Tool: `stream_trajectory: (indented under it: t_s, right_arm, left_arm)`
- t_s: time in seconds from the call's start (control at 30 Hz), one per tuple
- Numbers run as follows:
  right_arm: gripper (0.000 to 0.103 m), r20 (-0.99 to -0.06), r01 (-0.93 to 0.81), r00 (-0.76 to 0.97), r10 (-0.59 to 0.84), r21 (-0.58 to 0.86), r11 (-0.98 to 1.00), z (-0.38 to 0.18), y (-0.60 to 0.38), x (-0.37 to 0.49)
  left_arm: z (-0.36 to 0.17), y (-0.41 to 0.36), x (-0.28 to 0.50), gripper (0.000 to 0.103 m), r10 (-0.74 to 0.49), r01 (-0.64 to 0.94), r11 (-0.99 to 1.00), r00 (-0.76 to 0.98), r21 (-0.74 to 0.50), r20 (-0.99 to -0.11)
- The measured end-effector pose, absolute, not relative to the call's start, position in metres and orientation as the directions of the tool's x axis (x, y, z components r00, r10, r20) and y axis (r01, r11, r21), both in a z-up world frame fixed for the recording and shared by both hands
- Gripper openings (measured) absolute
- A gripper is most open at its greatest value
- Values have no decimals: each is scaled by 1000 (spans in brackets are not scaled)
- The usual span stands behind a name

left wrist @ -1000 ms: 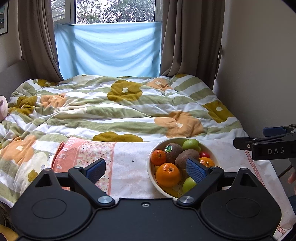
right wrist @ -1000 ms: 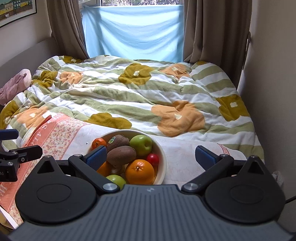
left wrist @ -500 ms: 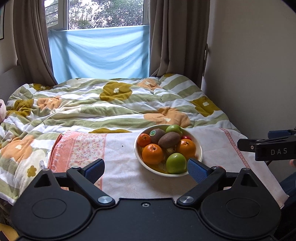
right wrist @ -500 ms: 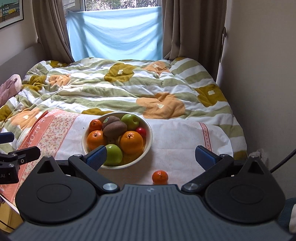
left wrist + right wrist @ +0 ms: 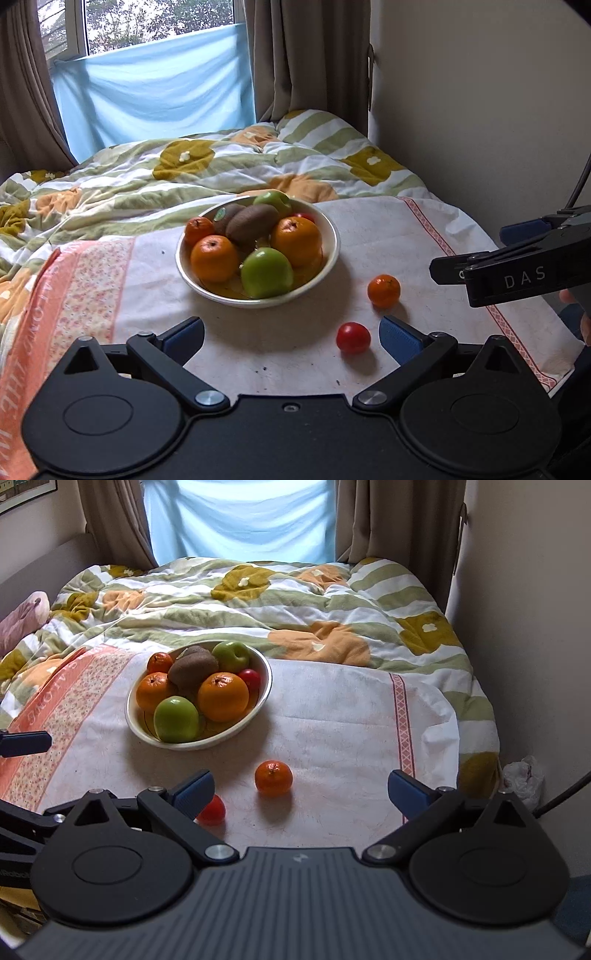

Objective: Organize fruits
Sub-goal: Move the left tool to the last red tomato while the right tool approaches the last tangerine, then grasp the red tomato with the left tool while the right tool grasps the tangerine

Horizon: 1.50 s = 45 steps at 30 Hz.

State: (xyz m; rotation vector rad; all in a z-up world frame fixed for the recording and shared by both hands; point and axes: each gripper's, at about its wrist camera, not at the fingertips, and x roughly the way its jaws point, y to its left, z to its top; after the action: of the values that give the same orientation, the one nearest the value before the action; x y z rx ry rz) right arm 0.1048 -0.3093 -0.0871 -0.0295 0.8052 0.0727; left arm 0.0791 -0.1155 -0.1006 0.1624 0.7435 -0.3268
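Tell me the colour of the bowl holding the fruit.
The bowl is cream-white, clearest in the left wrist view.

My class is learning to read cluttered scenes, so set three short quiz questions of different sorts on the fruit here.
1. True or false: the small orange mandarin lies inside the white round bowl.
2. How many green apples are in the bowl?
3. Which loose fruit lies nearer the left gripper: A the mandarin, B the small red round fruit?

Key: 1 false, it lies on the cloth; 2 two; 3 B.
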Motion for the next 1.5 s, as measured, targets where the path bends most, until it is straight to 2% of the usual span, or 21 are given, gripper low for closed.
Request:
stream_trajectory:
  t_s: [0.2,0.37,0.47,0.6,0.77,0.87,0.9,0.97,1.17,1.5]
  right_arm:
    - [103,-728,-116,680,90,14,993,-113,-327,122]
    - [103,-739,-151,661,128,36,988,-134,-332,138]
    - [98,-746,-170,649,150,50,984,-144,-333,144]
    - [98,-751,-180,638,167,65,981,-154,-332,149]
    - [97,-756,-190,629,181,75,979,-162,-330,152]
    - [94,-759,-199,623,191,82,977,-165,-328,154]
    - [90,-760,-203,620,196,86,975,-166,-327,154]
    - [86,-763,-208,614,202,91,974,-168,-325,155]
    - [85,-756,-221,617,217,98,970,-170,-318,158]
    - [68,-753,-249,610,245,112,962,-171,-306,164]
  left_arm:
    - [-145,-155,92,103,-212,375,924,667,76,-714]
    - [-168,-168,102,102,-224,398,915,636,66,-738]
    - [-174,-171,108,97,-236,411,910,621,54,-747]
    - [-184,-176,115,77,-239,433,900,592,54,-769]
    - [-185,-179,115,66,-257,446,894,591,44,-764]
    - [-183,-182,114,48,-260,460,886,595,58,-760]
    - [-183,-183,113,38,-258,466,883,598,66,-759]
    - [-183,-184,112,38,-257,471,879,599,75,-758]
    - [-183,-180,113,38,-259,466,882,599,67,-757]
    - [-179,-168,114,38,-243,439,896,604,62,-759]
